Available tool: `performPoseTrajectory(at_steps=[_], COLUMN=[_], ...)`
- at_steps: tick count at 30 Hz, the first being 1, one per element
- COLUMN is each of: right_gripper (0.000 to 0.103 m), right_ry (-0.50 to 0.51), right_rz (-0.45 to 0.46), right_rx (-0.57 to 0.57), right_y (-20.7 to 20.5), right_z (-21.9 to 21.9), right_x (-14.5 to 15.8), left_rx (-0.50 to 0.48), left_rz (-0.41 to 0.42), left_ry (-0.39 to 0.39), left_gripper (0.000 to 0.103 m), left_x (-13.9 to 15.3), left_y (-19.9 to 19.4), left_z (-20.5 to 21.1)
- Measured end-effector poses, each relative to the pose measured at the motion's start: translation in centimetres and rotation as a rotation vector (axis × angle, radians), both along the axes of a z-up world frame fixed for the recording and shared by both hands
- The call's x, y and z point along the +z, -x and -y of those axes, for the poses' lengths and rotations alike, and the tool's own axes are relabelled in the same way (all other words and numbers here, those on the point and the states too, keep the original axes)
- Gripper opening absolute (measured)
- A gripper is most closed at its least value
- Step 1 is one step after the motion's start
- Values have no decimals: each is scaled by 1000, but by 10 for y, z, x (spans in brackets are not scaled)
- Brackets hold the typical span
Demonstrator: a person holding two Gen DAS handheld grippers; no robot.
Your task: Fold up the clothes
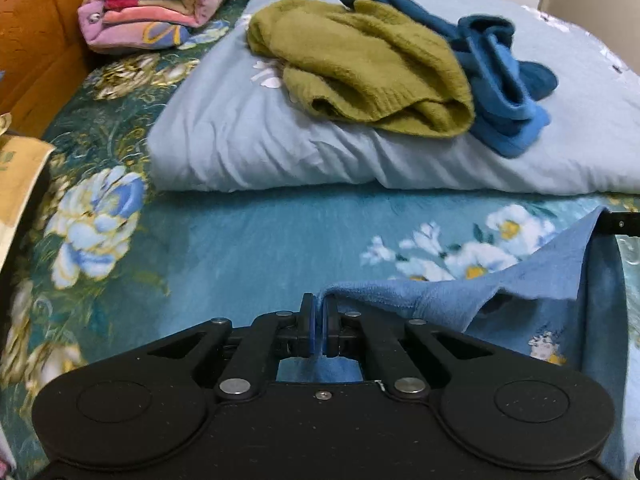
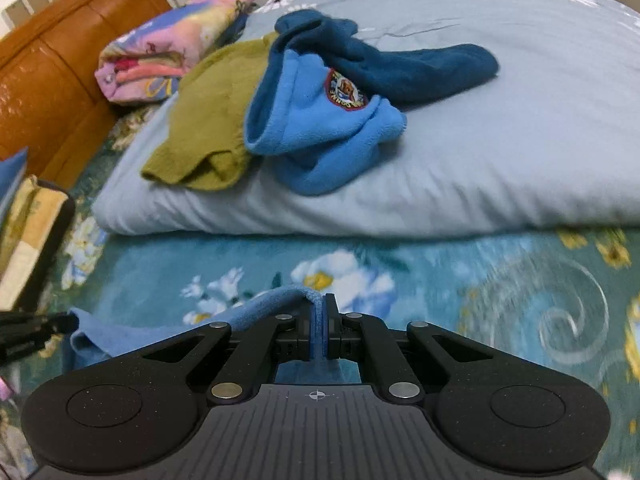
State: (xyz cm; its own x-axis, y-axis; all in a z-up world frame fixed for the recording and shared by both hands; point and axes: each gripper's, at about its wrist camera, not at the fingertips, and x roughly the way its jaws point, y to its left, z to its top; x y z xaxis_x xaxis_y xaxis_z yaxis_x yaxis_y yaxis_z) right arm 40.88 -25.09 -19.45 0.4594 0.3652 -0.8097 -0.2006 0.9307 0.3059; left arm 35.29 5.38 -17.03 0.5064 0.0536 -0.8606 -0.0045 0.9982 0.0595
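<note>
My left gripper (image 1: 319, 307) is shut on the edge of a light blue fleece garment (image 1: 532, 284), which stretches right toward the other gripper (image 1: 622, 222). My right gripper (image 2: 319, 307) is shut on the same light blue garment (image 2: 256, 312), which runs left toward the left gripper (image 2: 36, 330). The cloth hangs between them above the floral bedspread (image 1: 240, 248). An olive green sweater (image 1: 360, 64) and a blue fleece top (image 1: 500, 72) lie crumpled on a pale blue folded duvet (image 1: 248, 148). They also show in the right wrist view: the sweater (image 2: 208, 120), the fleece top (image 2: 328, 120).
A folded pink patterned blanket (image 1: 160, 4) lies at the back left by an orange headboard (image 1: 36, 40). A yellowish pillow or bag (image 2: 28, 232) sits at the left edge. The floral bedspread (image 2: 520, 300) lies in front of the duvet (image 2: 520, 140).
</note>
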Motion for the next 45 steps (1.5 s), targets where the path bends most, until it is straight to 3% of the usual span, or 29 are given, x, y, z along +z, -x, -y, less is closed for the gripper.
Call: performPoseTrajectory(at_steps=[6,13,15,17,20,24,27,31,38,45], right_gripper=[2,3,5,8,21,26,27,27,27,31], right_ry=[31,67,82,95,101,92,71,85,69,48], right_rz=[-46,-110,-124,-126,-85,-24,-59,-147,-328,-334], right_rx=[-15,-29,-32,-33,-65,-159,-237,-314,-495,-633], right_y=[-36,-44,-46,-46,-33,15,75,162,287,320], right_z=[-4,-10,-12,-13,-9,5,16,24,27,16], right_x=[-39,-67,-66,-61,-42,-9,4,-1,-27,-45], left_rx=[-44,-35,-26,-6,31,117,188,237,104,-5], left_rz=[-53,-132,-138,-140,-118,-67,-41,-70,-147,-134], left_ry=[-45,-37,-1,40,101,158,207,268,275,241], left_gripper=[1,7,17,42,47,52,53,54,55,58], left_x=[-35,-62,-57,-49,-27,5,24,38,48,61], left_y=[-41,-53,-54,-52,-36,3,47,101,138,146], left_z=[5,1,-5,-12,-24,-35,-45,-49,-46,-37])
